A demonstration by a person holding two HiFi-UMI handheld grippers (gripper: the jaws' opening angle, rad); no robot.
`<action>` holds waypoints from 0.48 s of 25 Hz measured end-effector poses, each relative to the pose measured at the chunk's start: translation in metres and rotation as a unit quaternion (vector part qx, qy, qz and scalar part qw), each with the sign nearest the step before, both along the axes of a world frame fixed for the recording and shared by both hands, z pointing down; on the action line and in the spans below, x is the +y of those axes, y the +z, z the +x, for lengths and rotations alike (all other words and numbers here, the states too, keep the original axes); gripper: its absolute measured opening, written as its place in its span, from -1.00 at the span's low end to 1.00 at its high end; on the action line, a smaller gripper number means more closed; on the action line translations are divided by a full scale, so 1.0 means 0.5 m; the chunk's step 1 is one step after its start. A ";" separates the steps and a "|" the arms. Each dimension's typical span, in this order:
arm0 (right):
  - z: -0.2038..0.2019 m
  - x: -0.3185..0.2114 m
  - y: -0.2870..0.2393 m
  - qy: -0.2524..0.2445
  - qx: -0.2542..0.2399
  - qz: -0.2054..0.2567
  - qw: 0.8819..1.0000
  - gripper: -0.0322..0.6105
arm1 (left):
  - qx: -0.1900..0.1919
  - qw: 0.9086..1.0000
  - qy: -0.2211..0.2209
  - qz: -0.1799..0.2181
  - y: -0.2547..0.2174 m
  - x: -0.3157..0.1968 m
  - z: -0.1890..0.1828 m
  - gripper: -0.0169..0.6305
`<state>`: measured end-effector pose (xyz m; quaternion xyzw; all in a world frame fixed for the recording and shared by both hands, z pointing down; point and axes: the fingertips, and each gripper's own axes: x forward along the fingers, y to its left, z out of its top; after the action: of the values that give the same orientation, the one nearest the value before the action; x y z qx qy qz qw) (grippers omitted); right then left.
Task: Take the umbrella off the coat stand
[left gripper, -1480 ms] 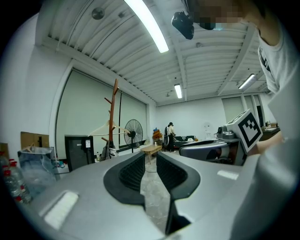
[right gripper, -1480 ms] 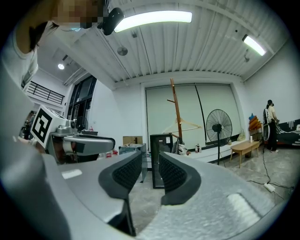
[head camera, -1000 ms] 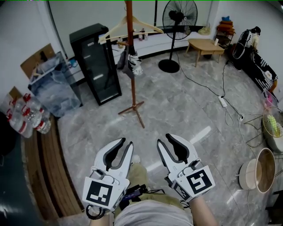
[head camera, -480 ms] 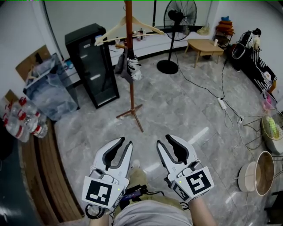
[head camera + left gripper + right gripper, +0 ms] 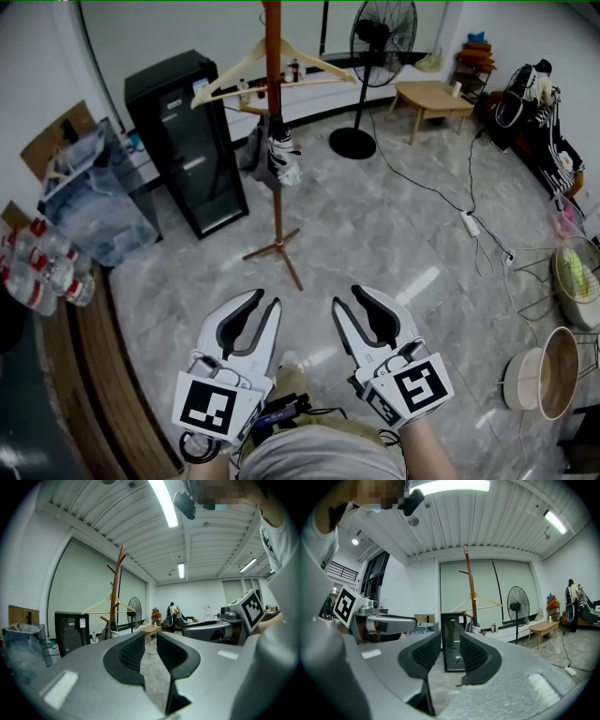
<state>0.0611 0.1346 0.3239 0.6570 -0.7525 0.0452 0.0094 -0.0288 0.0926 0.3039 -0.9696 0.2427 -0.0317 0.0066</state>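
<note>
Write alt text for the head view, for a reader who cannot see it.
Two empty tools, left tool and right tool, jaws apart (the right's have just been opening), point across a grey floor toward a wooden coat stand. A folded umbrella and a hanger hang on it; a black cabinet stands at its left.

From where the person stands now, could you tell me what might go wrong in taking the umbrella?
The umbrella hangs just below a hanger; lifting it could knock the hanger off. The stand is a slim pole on thin feet, so a sideways tug might tip it. Those feet could also catch a shoe.
</note>
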 end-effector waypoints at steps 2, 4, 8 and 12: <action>0.008 -0.024 -0.005 0.002 0.000 -0.001 1.000 -0.52 | -0.003 1.000 0.001 -0.002 -0.002 -0.025 0.008 -0.70; 0.017 -0.048 -0.009 0.005 -0.001 -0.001 1.000 -0.52 | -0.005 1.000 0.004 -0.003 -0.006 -0.049 0.017 -0.70; 0.029 -0.100 -0.018 0.009 0.000 -0.002 1.000 -0.52 | -0.004 1.000 0.008 -0.004 -0.015 -0.102 0.030 -0.70; 0.040 -0.148 -0.027 0.014 0.003 -0.002 1.000 -0.52 | -0.004 1.000 0.009 -0.003 -0.023 -0.153 0.039 -0.70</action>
<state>0.0811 0.0604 0.3105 0.6674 -0.7433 0.0448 0.0120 -0.0095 0.0161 0.2922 -0.9717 0.2334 -0.0368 0.0046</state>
